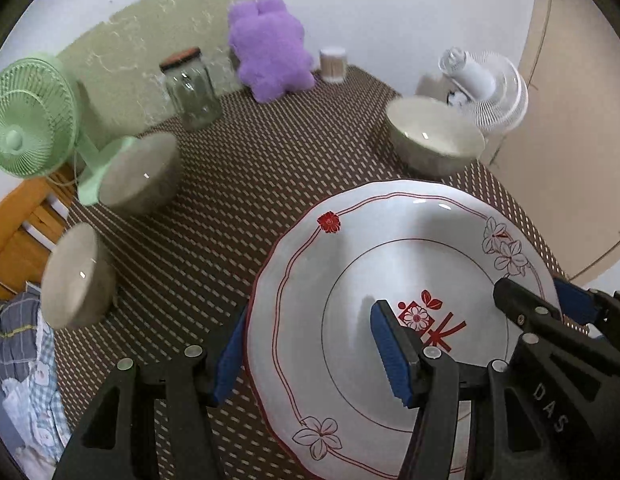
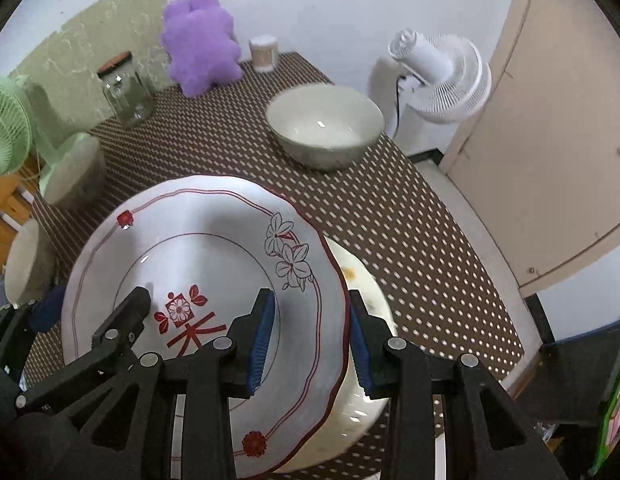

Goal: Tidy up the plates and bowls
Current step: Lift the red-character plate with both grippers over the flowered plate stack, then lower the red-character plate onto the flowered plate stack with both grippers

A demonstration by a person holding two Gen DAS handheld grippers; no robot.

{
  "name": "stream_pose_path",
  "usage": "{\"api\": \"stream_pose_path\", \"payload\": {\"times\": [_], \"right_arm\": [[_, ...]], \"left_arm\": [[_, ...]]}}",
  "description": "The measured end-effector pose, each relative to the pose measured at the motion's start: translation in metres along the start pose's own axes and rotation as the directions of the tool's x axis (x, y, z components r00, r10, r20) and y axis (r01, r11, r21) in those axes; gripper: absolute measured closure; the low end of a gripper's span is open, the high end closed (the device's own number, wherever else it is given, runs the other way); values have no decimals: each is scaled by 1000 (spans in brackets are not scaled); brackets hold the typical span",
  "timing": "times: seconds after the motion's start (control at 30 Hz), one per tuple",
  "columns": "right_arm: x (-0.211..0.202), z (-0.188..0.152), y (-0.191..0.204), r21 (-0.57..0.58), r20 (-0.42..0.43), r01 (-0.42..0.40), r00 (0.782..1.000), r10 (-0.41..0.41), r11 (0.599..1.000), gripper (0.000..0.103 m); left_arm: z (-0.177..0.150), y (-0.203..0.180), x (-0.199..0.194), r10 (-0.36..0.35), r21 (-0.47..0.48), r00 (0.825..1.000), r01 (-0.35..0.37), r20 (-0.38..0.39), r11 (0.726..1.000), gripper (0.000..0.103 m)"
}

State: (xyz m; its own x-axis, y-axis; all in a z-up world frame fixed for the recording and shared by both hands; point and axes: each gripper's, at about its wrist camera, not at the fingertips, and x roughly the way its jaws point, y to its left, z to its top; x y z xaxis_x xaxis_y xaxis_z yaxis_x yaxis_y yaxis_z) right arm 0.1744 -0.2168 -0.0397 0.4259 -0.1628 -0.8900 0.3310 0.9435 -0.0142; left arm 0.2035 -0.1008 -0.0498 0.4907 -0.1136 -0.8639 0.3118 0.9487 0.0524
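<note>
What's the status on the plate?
Left gripper and right gripper each clamp opposite plate rims. Plate over second plate. Nearest bowl apart.

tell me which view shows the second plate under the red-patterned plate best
The right wrist view. There the second plate, cream with brownish marks, sticks out past the right edge of the red-patterned plate, beside the right gripper. In the left wrist view the red-patterned plate covers it completely, so nothing of it shows.
</note>
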Motion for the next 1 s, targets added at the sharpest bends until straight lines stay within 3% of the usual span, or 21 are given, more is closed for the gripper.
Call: {"api": "stream_pose_path", "payload": {"times": [0.43, 0.87, 1.0], "right_arm": [[28, -14, -42, -37, -97, -6, 995, 3, 999, 64], [32, -12, -39, -74, -108, -35, 994, 27, 997, 64], [31, -11, -46, -62, -123, -45, 992, 37, 997, 72]], "left_arm": [[-16, -46, 26, 5, -35, 996, -8, -83, 999, 41], [-16, -45, 34, 24, -50, 997, -28, -79, 998, 40], [-16, -46, 35, 33, -33, 995, -36, -96, 999, 41]]}}
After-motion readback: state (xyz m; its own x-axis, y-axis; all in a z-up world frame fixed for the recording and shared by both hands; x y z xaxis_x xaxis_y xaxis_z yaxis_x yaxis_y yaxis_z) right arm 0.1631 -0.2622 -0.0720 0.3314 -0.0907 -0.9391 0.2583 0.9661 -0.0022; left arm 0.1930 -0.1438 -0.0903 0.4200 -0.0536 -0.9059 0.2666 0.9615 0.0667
